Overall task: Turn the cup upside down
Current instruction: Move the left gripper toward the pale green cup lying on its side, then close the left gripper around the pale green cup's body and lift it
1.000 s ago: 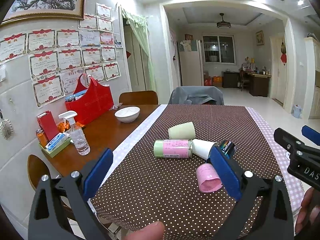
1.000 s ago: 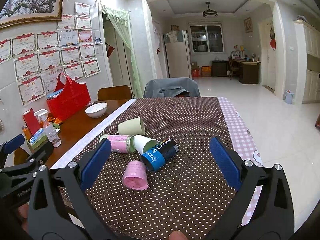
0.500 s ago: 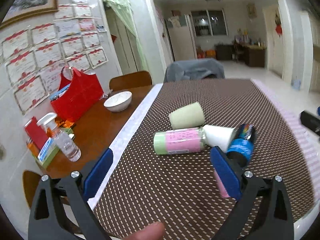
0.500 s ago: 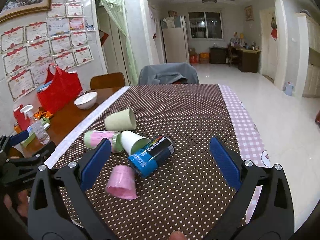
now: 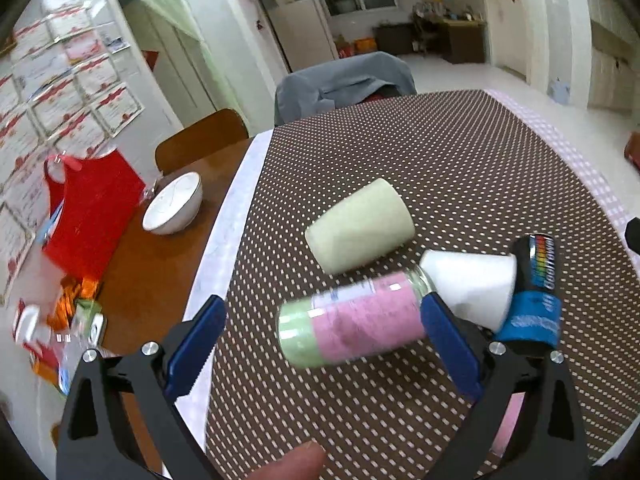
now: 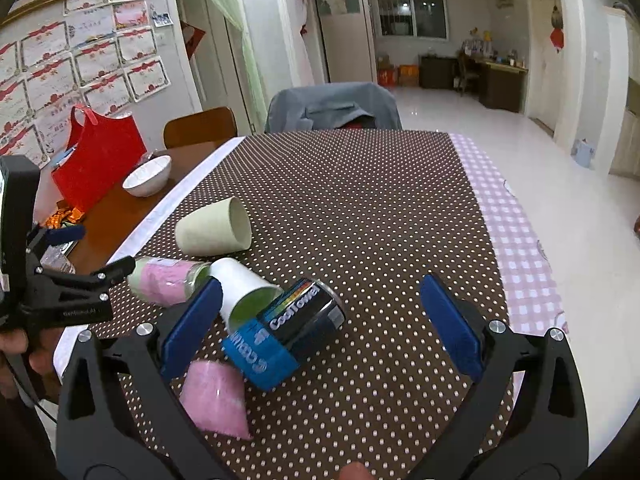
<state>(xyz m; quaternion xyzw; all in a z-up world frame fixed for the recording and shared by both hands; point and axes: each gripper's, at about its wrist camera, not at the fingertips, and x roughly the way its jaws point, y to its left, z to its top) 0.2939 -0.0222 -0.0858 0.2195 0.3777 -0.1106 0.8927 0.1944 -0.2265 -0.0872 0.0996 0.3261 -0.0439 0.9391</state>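
Both wrist views face along the table [image 5: 460,152]; shared cups.

A wooden table [image 6: 120,220] carries a brown dotted cloth [image 6: 360,200]. On the cloth lie on their sides a green cup [image 6: 212,228], a pink-green jar [image 5: 352,320], a white cup [image 6: 244,292], a blue-black can [image 6: 288,336] and a pink cup [image 6: 216,396]. A white bowl [image 6: 146,176] and a red bag [image 6: 100,156] stand on the bare wood.

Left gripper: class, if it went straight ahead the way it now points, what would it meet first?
Probably the pink-and-green bottle, lying on its side between the open left gripper fingers' line; the pale green cup lies beyond. Depth is uncertain.
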